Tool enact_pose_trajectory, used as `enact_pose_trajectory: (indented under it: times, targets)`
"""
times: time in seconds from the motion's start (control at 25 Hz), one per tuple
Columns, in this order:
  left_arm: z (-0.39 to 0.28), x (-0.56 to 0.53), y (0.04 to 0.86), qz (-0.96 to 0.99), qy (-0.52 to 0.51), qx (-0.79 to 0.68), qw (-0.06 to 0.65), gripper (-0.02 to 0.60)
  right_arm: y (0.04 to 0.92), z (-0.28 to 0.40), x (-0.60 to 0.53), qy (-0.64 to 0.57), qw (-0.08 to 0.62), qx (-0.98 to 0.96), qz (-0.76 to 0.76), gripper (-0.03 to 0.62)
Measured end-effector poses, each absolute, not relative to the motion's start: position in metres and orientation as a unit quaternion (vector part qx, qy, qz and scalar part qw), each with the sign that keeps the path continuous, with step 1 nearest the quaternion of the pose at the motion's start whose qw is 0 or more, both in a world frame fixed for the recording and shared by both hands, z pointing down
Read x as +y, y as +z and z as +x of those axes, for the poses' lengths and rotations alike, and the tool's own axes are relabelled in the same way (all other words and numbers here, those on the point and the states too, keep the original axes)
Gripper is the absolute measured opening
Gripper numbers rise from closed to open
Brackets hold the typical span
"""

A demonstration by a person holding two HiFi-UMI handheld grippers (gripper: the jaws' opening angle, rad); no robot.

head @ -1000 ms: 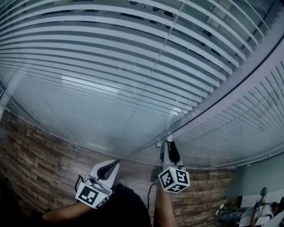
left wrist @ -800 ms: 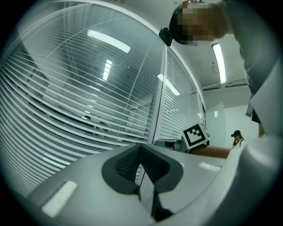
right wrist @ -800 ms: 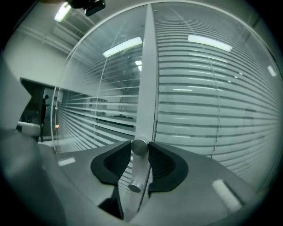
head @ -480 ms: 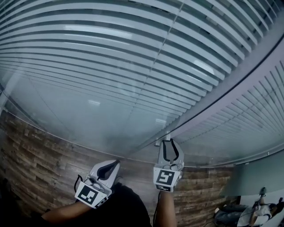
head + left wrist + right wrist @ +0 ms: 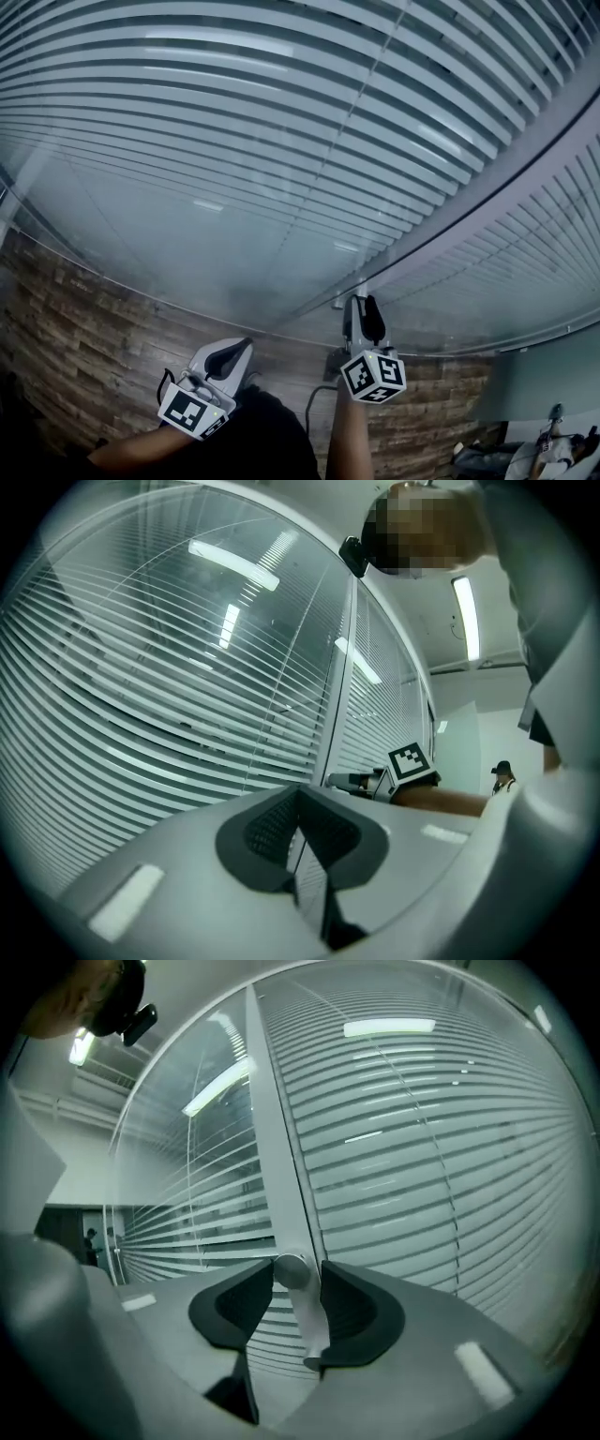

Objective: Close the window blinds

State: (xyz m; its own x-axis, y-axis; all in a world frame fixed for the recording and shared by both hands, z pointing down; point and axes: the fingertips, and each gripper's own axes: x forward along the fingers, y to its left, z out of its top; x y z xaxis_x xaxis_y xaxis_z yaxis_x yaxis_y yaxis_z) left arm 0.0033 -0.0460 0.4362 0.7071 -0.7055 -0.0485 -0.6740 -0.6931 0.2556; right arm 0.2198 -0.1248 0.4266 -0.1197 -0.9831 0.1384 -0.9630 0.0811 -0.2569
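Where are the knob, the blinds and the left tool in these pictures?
knob [image 5: 291,1269], right gripper view, on its round head.
blinds [image 5: 281,122], head view, on a slat near the middle.
left tool [image 5: 299,793], left gripper view, where its tips meet.

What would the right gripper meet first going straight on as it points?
Probably the round knob on the window frame: it stands between the right gripper's jaws, which have just been opening.

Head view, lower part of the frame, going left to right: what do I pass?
Wood-grain surface → left gripper → right gripper, whose jaws have just been opening, with the blind's round knob between them → person at the far right edge.
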Motion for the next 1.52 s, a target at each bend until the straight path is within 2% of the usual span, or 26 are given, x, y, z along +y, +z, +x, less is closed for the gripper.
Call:
enact_pose_trajectory:
  times: [0.12,0.36,0.56,0.76,0.84,0.96,1.16,1.24,1.36,1.52]
  targets:
    - [0.001,-0.047,0.436,0.916,-0.07,-0.381,0.105,0.0,0.428,0.218,-0.128,-0.146,0.026,0.73,-0.667,0.135]
    - [0.001,-0.053,0.439,0.914,-0.065,-0.386,0.106,0.0,0.43,0.22,-0.133,-0.039,-0.133,0.731,-0.669,0.133]
    - [0.003,-0.053,0.441,0.917,-0.062,-0.38,0.106,0.0,0.433,0.215,-0.133,0.007,-0.218,0.73,-0.648,0.136]
    - [0.008,-0.053,0.441,0.92,-0.055,-0.373,0.11,0.0,0.433,0.212,-0.133,0.125,-0.346,0.679,-0.635,0.133]
    - [0.008,-0.05,0.44,0.92,-0.054,-0.372,0.108,0.0,0.432,0.211,-0.13,0.153,-0.374,0.661,-0.632,0.132]
    - [0.006,-0.042,0.438,0.92,-0.054,-0.373,0.109,0.0,0.428,0.209,-0.122,0.13,-0.334,0.679,-0.641,0.135]
    - [0.013,-0.052,0.44,0.922,-0.056,-0.368,0.107,0.0,0.423,0.218,-0.13,-0.059,-0.097,0.742,-0.66,0.159]
    - [0.015,-0.051,0.442,0.925,-0.055,-0.361,0.104,0.0,0.424,0.219,-0.131,-0.098,-0.042,0.738,-0.667,0.17]
    - [0.014,-0.048,0.447,0.927,-0.052,-0.357,0.101,0.0,0.428,0.217,-0.13,-0.111,-0.009,0.724,-0.681,0.158]
    - [0.008,-0.049,0.445,0.924,-0.053,-0.364,0.106,0.0,0.421,0.215,-0.127,-0.108,-0.002,0.716,-0.69,0.133]
